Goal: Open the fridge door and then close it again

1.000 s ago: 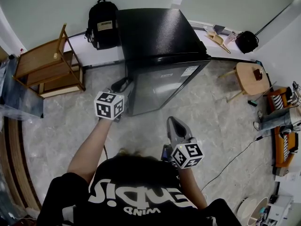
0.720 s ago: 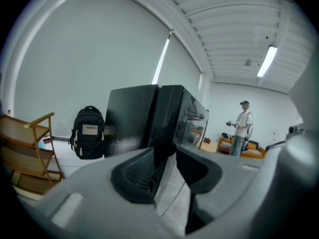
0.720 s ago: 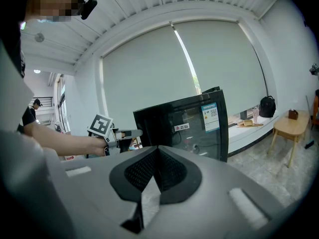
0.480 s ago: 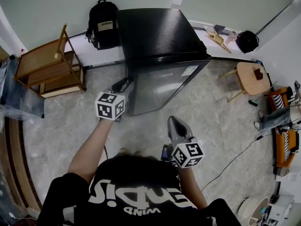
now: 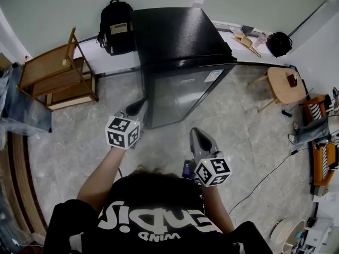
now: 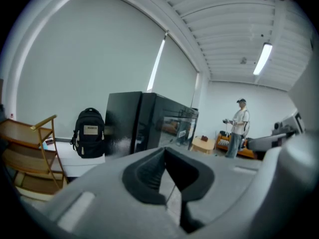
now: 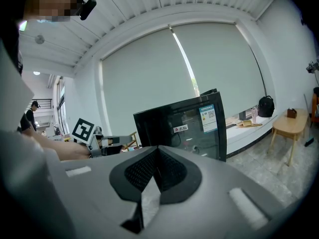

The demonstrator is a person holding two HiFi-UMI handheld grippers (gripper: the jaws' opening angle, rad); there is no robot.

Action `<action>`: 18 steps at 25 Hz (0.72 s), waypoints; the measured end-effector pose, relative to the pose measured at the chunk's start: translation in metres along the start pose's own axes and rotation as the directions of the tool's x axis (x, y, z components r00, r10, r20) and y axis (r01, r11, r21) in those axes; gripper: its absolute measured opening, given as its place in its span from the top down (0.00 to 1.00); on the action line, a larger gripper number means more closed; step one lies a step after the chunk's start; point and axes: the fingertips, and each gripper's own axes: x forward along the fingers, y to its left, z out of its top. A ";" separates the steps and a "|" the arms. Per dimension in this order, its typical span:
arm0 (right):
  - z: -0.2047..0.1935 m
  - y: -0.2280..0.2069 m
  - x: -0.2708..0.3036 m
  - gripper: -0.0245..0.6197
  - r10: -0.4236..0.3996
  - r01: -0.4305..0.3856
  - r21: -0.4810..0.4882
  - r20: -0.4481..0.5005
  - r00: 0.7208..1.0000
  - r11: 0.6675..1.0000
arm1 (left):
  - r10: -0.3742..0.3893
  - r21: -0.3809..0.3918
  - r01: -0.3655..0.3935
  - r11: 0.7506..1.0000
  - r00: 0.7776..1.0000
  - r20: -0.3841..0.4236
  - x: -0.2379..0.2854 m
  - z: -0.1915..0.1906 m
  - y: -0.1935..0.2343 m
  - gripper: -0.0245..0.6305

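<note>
Going left to right in the head view: a wooden rack (image 5: 53, 75) sits against the wall, then a black backpack (image 5: 116, 28), then the black fridge (image 5: 175, 36) right beside it, backed up to the white wall.

The fridge stands upright, so its long axis runs floor to ceiling. Its glossy door (image 5: 180, 94) faces the person. From here I honestly can't tell if the door is cracked open or fully shut.

The left gripper (image 5: 137, 106) is near the door's left edge. The left gripper view shows its jaws pressed together with nothing between them (image 6: 165, 151), and the fridge sits a bit beyond the tips. That view also catches stuff the head view doesn't: a person standing (image 6: 239, 128) in the far corner and a ceiling strip light (image 6: 262, 58).

The right gripper (image 5: 196, 134) hangs back in front of the door, well apart from it. Its pads meet at the tips and it's empty too (image 7: 157, 151). Only the right gripper view shows the door sticker (image 7: 208, 118) clearly.

Further right are a round wooden stool (image 5: 283, 86), a black bag (image 5: 278, 44) on the ledge, and an orange sofa (image 5: 318, 157). The floor (image 5: 69, 136) is grey marble-look tile, with a cable (image 5: 259, 181) trailing across it.
</note>
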 end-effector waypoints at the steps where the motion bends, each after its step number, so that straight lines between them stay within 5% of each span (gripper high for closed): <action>1: 0.000 0.000 -0.001 0.97 0.001 -0.001 0.000 0.002 1.000 1.000 | -0.004 -0.002 0.004 1.000 1.000 -0.002 -0.006 -0.002 -0.004 0.96; 18: 0.005 0.018 -0.015 0.97 0.035 -0.035 -0.010 0.027 0.999 0.999 | 0.001 -0.020 0.000 1.000 0.999 0.051 -0.098 -0.004 -0.040 0.96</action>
